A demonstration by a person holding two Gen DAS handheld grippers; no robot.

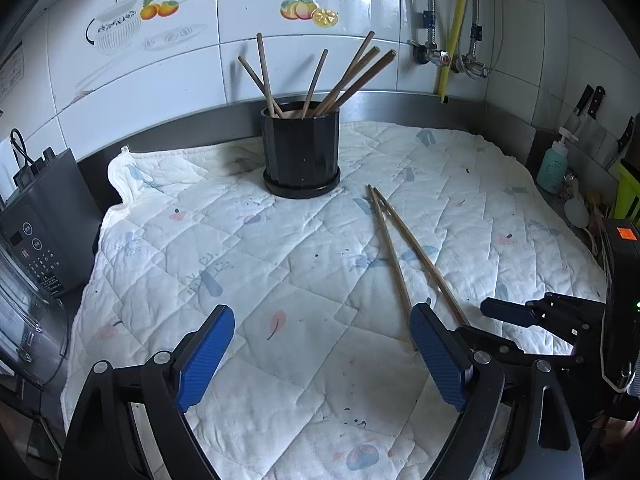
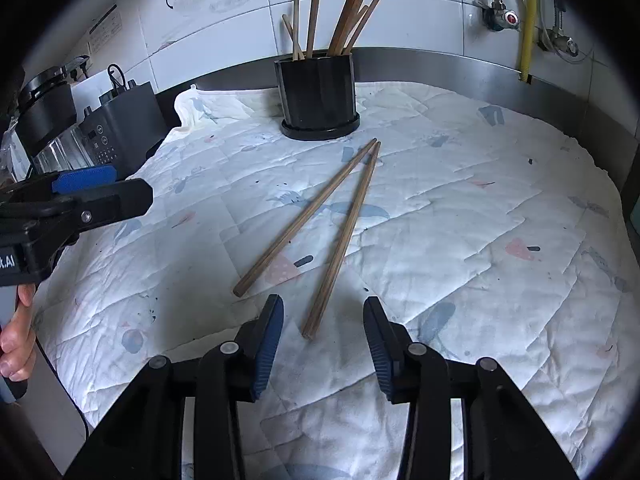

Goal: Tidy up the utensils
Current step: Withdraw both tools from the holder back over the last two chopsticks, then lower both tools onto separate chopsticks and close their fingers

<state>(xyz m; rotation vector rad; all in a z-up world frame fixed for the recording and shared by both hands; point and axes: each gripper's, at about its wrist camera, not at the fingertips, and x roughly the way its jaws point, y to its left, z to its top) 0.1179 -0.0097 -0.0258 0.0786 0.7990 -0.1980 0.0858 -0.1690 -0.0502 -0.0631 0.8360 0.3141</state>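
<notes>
Two loose chopsticks (image 2: 320, 236) are found splayed on the quilted cloth (image 2: 460, 208), near the black holder (image 2: 318, 92). The right gripper (image 2: 324, 334) is set narrowly apart around one butt end, empty; the left gripper (image 1: 322, 360) is spread wide, empty. A thin stick may be rolled aside or tipped if pinched off-centre.

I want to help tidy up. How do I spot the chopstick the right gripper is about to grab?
Find the black holder at the back of the white quilted cloth. Two loose chopsticks lie in front of it in a V. It is the right-hand chopstick; only its near end lies between the open right gripper fingers.
</notes>
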